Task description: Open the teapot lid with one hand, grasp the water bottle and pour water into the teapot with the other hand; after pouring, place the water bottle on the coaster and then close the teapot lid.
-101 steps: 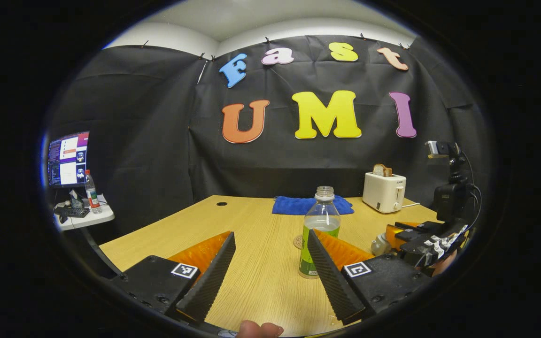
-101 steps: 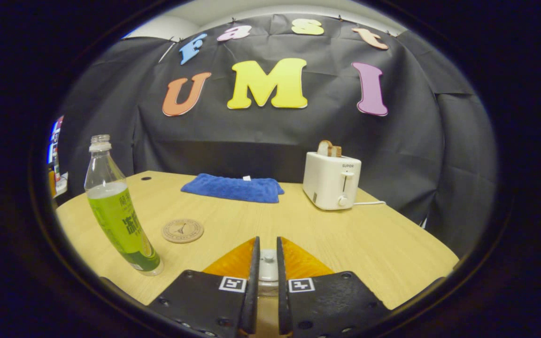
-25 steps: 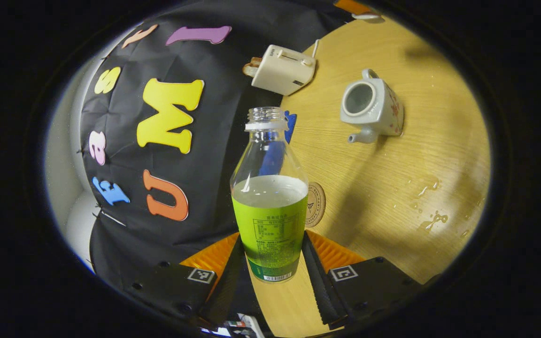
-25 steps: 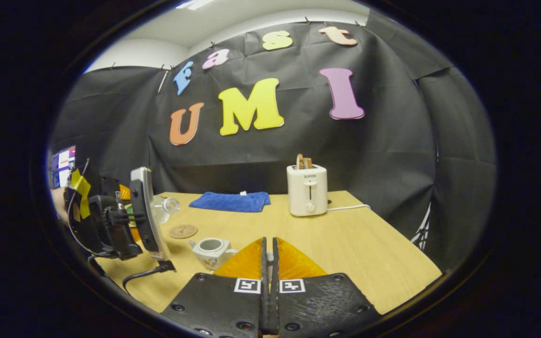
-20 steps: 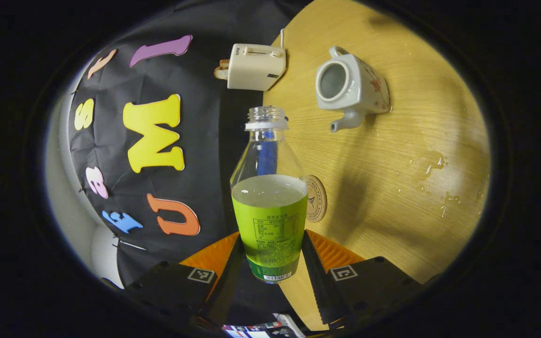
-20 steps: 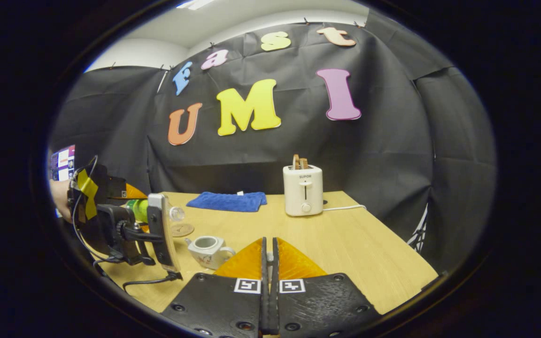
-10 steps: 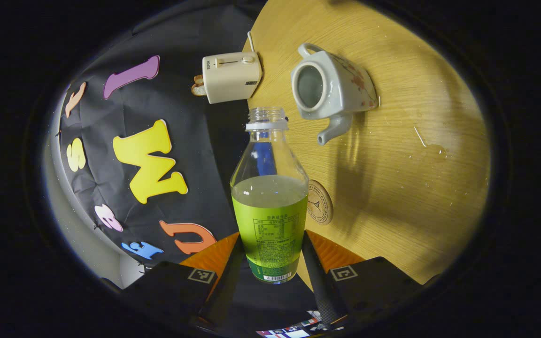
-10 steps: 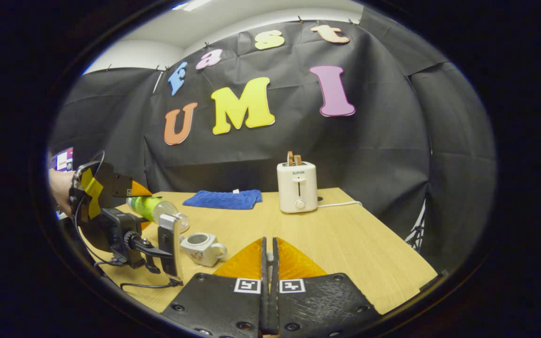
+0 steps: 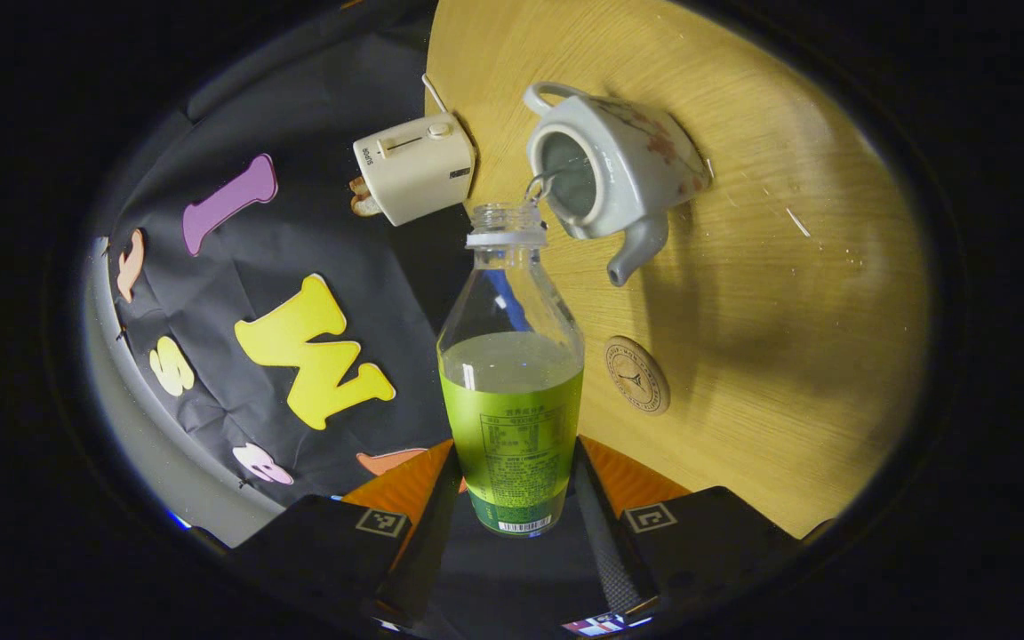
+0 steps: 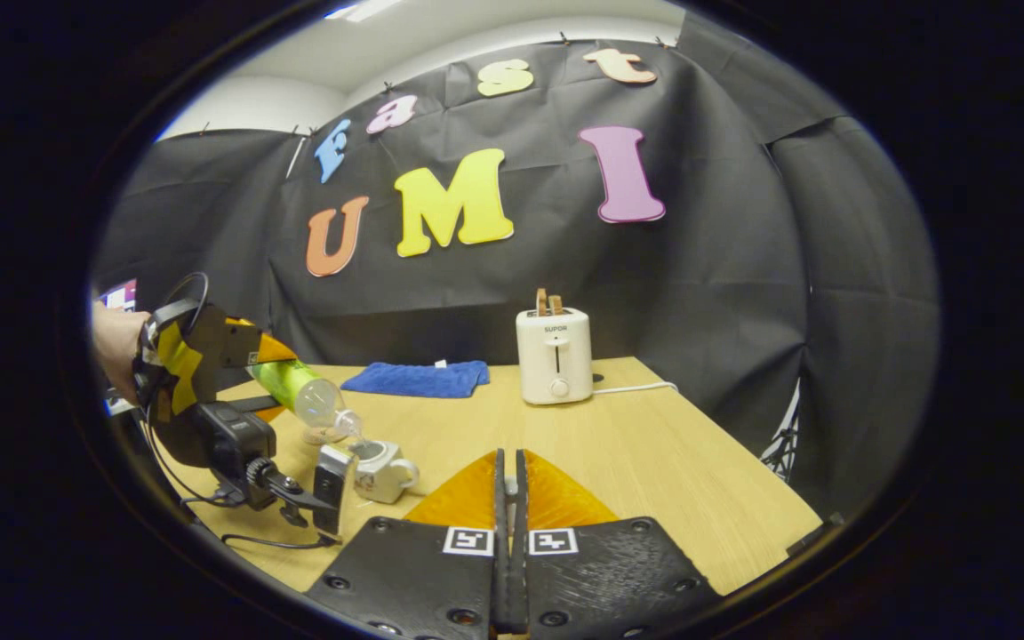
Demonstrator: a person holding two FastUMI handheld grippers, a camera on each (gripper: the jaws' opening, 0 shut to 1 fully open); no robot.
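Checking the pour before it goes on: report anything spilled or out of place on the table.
Small wet streaks and droplets lie on the table beyond the teapot. The water bottle, tipped in the left gripper, pours into the open teapot.

- Water bottle (image 9: 510,373): one.
- Teapot (image 9: 614,173): one, lid off.
- Coaster (image 9: 636,374): one, round, beside the teapot.
- Toaster (image 10: 554,355): one, behind the teapot, holding two slices of bread (image 10: 547,301).
- Blue cloth (image 10: 416,378): one, folded, left of the toaster.
- Hand-held gripper: two, the left hand-held gripper (image 9: 508,498) and the right hand-held gripper (image 10: 508,524).
- Worktop (image 10: 654,462): one.
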